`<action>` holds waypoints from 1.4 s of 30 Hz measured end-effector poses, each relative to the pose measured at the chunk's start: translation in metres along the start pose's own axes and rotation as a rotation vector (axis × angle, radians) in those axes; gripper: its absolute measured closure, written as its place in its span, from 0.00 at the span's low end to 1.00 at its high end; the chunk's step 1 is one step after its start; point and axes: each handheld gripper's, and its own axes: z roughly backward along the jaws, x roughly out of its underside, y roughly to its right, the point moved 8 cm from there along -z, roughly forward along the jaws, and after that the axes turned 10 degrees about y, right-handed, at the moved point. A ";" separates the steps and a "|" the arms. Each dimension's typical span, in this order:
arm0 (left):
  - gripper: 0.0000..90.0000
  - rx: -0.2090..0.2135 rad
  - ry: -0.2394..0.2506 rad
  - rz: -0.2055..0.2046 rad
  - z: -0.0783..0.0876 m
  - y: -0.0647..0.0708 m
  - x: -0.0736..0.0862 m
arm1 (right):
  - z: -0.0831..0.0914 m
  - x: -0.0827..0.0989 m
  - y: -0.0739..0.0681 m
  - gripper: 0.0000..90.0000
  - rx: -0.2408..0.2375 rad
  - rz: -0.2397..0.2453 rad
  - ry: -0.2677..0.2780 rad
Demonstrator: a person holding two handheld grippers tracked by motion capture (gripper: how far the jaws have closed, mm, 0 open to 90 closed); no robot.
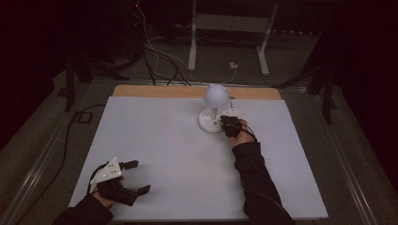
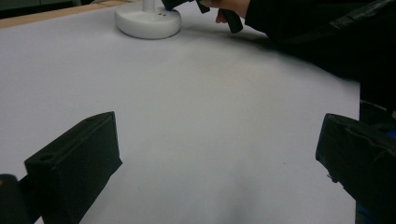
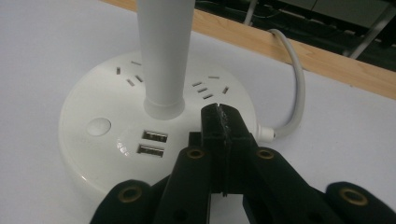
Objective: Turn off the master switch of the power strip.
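High view: white table (image 1: 155, 140), dark room.

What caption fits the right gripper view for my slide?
Right gripper, jaws closed, poised over the round white lamp base beside its two USB ports.

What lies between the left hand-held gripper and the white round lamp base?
Bare white tabletop from left hand-held gripper to lamp base, per left gripper view.

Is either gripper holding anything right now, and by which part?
Nothing is held. The left gripper is open over bare table; the right gripper is shut, empty, above the white round lamp base.
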 end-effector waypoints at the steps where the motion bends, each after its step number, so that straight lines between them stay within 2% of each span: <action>1: 0.00 0.000 0.000 0.000 0.000 0.000 0.000 | 0.000 0.000 0.000 1.00 0.001 0.001 0.003; 3: 0.00 -0.002 -0.002 -0.001 0.000 0.000 0.000 | 0.000 0.000 -0.001 1.00 0.004 0.004 0.009; 5: 0.00 -0.002 0.000 0.001 0.000 -0.001 0.000 | 0.001 0.000 0.001 0.94 0.013 -0.003 0.024; 7: 0.00 -0.005 -0.002 0.002 0.000 -0.001 0.000 | 0.003 -0.002 0.004 0.85 -0.013 -0.069 0.031; 8: 0.00 -0.005 -0.002 0.002 0.000 -0.001 0.000 | 0.004 -0.001 0.006 0.87 -0.004 -0.067 0.034; 9: 0.00 -0.005 -0.004 0.000 0.000 -0.001 0.001 | 0.006 -0.002 0.007 0.86 0.009 -0.045 0.045; 12: 0.00 -0.005 -0.001 0.003 0.000 -0.002 0.000 | 0.009 -0.005 0.008 0.81 -0.010 -0.074 0.070; 13: 0.00 -0.006 -0.004 0.002 -0.001 -0.002 0.001 | 0.010 -0.008 0.010 0.73 -0.015 -0.087 0.079; 15: 0.00 -0.004 -0.006 -0.001 -0.001 -0.002 0.001 | 0.013 -0.011 0.011 0.64 -0.028 -0.106 0.092; 17: 0.00 -0.004 -0.005 -0.002 -0.001 -0.001 0.001 | 0.016 -0.013 0.011 0.49 -0.038 -0.105 0.109; 21: 0.00 -0.007 -0.006 0.000 0.000 -0.002 0.001 | 0.021 -0.015 0.010 0.25 -0.097 -0.127 0.138; 26: 0.00 -0.007 -0.004 0.002 0.000 -0.002 0.001 | 0.025 -0.014 0.006 0.09 -0.186 -0.150 0.127; 28: 0.00 -0.007 0.000 0.004 0.000 -0.002 0.000 | 0.028 -0.016 0.006 0.06 -0.214 -0.159 0.132; 31: 0.00 -0.007 0.000 0.008 0.000 -0.002 0.000 | 0.036 -0.020 0.005 0.03 -0.274 -0.205 0.129; 36: 0.00 -0.005 0.000 0.005 -0.001 -0.002 0.000 | 0.049 -0.025 0.002 0.03 -0.328 -0.163 0.121; 39: 0.00 -0.004 -0.004 0.002 -0.001 -0.002 0.001 | 0.058 -0.025 -0.002 0.03 -0.371 -0.158 0.128; 42: 0.00 -0.003 -0.001 0.005 -0.001 -0.001 0.000 | 0.064 -0.026 -0.003 0.03 -0.387 -0.139 0.141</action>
